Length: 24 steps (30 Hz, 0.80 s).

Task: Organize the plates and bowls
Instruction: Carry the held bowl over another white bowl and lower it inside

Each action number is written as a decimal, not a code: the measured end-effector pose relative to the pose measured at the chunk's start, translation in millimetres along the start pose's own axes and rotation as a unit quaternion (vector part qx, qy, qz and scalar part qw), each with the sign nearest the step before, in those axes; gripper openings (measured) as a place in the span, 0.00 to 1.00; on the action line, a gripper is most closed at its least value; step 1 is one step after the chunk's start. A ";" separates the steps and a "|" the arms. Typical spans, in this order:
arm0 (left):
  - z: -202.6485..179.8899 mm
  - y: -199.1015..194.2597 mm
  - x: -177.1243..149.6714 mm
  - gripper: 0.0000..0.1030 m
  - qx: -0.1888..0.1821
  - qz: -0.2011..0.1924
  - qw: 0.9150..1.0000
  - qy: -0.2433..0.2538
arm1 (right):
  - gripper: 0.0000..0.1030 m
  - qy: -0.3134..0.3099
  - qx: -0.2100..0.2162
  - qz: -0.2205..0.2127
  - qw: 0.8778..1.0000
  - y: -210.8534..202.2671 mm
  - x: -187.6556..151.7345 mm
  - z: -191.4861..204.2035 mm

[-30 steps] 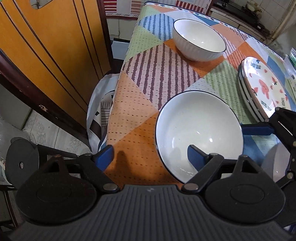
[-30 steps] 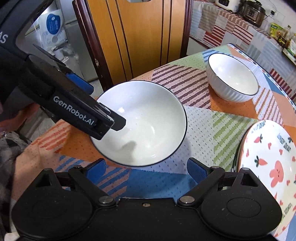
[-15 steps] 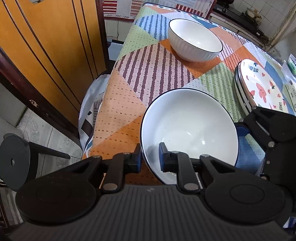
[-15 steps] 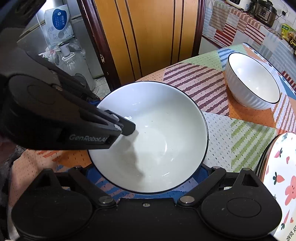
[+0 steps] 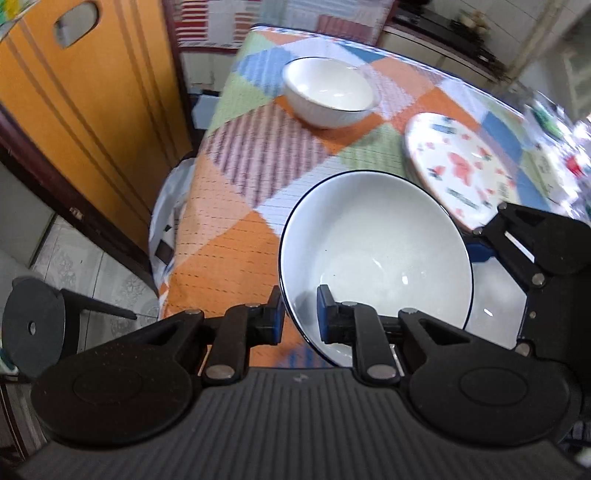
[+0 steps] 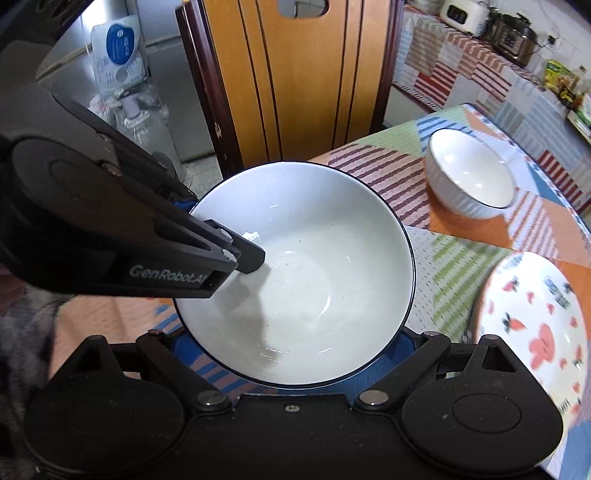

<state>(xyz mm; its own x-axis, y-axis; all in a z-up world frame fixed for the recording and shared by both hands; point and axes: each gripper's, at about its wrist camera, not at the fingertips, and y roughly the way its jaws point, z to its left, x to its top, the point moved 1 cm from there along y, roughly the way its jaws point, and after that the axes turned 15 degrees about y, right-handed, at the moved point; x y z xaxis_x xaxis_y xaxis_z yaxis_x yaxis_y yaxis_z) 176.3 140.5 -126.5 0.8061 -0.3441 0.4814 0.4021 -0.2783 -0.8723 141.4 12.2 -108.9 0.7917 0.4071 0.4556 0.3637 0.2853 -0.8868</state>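
White bowl (image 5: 376, 251) rim pinched by left gripper (image 5: 300, 317); right gripper (image 6: 291, 341) spread wide beneath it.

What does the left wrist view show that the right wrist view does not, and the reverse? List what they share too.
Left wrist only: a black round stool on the floor. Right wrist only: cookers on a far counter and a blue-labelled bag. Both: the large bowl with the left gripper shut on its rim, the small bowl, the patterned plate and the orange wooden panel.
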 end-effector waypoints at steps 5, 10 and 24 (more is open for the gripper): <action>-33.0 -28.3 0.7 0.16 -0.016 -0.009 0.999 0.035 | 0.94 0.008 -0.016 -0.033 0.999 -38.5 -23.0 1.1; -70.6 -46.2 -0.1 0.16 -0.022 -0.011 0.998 0.063 | 0.94 0.023 -0.030 -0.036 0.999 -69.6 -43.4 -5.2; -136.7 -44.1 7.2 0.17 -0.066 0.007 0.993 0.093 | 0.94 0.056 -0.056 -0.038 0.996 -109.3 -90.9 -35.7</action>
<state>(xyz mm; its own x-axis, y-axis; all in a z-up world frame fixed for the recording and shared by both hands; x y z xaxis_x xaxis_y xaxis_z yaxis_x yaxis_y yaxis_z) 105.0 27.8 -72.9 0.7114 -0.5054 0.4883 0.3222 -0.3830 -0.8657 47.2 -86.9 -56.1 0.8071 0.2870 0.5160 0.4721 0.2111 -0.8559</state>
